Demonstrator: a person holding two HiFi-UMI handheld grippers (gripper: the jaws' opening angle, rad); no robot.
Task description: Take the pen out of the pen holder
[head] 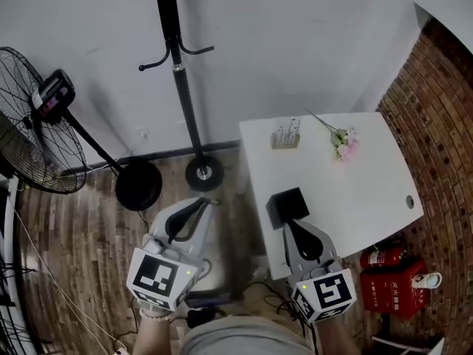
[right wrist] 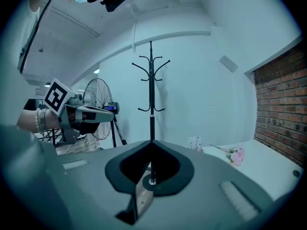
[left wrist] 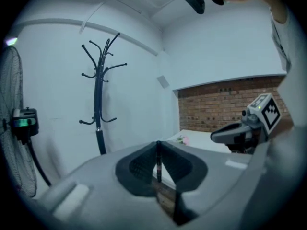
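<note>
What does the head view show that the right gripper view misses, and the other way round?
Only the head view shows the black box on the white table and the red fire extinguisher on the floor beside it. Only the right gripper view shows the coat rack's topmost hooks and the ceiling. Both show the pen holder, the pink flowers, the standing fan and the brick wall.

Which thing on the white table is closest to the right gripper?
The black box, just ahead of the right gripper, at the near edge of the white table. The clear pen holder and the pink flowers sit at the far side.
</note>
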